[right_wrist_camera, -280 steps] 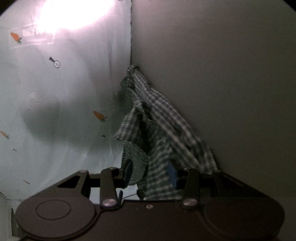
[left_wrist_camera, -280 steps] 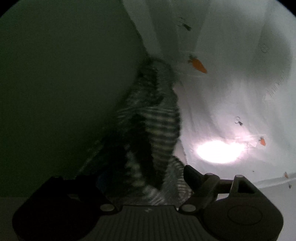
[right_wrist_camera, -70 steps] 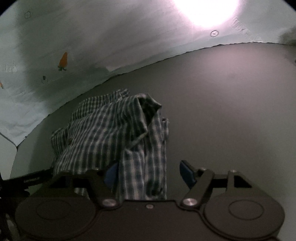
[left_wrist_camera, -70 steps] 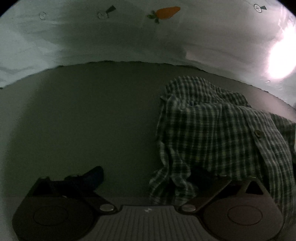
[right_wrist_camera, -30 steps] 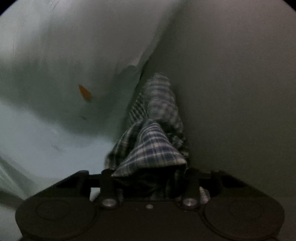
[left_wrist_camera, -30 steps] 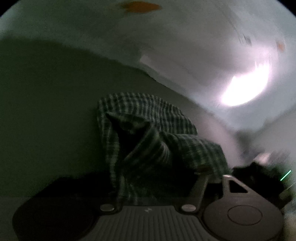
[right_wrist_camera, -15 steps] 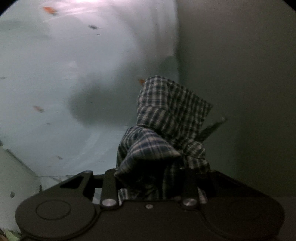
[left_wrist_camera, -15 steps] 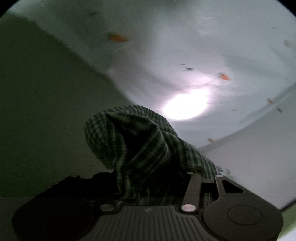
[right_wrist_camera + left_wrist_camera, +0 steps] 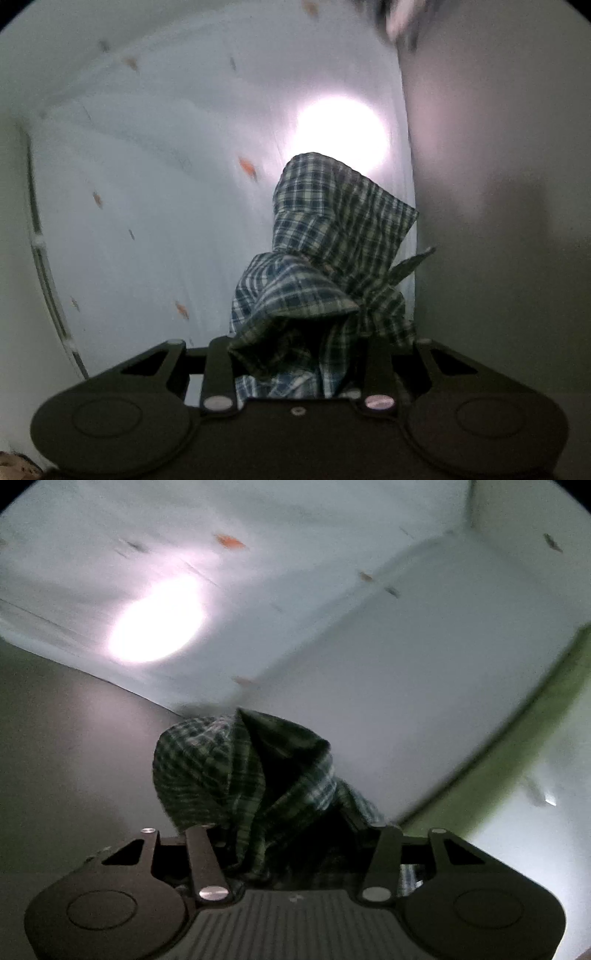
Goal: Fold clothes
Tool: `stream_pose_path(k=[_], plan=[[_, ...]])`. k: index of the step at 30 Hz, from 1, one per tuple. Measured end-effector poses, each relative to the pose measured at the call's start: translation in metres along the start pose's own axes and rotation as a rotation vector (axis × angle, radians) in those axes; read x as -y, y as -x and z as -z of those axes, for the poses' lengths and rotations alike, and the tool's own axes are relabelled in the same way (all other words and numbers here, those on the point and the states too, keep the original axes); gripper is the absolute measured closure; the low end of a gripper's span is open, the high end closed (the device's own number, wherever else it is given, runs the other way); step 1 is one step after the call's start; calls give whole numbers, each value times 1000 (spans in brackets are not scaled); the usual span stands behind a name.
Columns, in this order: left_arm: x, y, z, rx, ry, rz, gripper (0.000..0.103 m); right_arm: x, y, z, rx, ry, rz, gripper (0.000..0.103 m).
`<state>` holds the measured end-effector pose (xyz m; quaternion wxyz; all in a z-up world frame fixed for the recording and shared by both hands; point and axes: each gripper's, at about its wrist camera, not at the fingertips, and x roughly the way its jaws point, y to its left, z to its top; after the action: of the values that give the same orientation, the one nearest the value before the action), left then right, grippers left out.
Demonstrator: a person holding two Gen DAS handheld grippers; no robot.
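Right wrist: plaid shirt (image 9: 332,258) bunched inside claw (image 9: 299,354)

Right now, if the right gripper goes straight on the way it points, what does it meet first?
The plaid shirt, bunched between its fingers, fills the line ahead. Beyond it probably the pale carrot-print cloth, near its edge with the dark surface; depth is unclear.

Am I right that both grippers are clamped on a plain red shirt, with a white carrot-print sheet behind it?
Not quite. The shirt is green and blue check, not plain red, as the right wrist view shows. Both the left gripper and right gripper are clamped on it, and the carrot-print sheet is behind.
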<state>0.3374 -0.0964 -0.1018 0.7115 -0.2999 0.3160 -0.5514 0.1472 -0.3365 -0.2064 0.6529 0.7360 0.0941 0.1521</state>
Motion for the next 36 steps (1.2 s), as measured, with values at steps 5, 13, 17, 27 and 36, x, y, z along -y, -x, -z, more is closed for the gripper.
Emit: stream_pose_path(k=[5, 13, 17, 27, 36], plan=[[39, -81, 6, -113, -91, 76, 54, -3, 66, -30, 188, -8, -49, 68], [81, -231, -23, -153, -204, 106, 56, -1, 87, -152, 279, -14, -116, 68], [107, -316, -56, -190, -289, 105, 61, -24, 82, -225, 309, 41, -147, 68], [168, -501, -153, -232, -551, 126, 78, -106, 44, -377, 416, 260, -177, 68], [83, -646, -164, -330, -690, -271, 83, -115, 43, -445, 655, 516, 397, 63]])
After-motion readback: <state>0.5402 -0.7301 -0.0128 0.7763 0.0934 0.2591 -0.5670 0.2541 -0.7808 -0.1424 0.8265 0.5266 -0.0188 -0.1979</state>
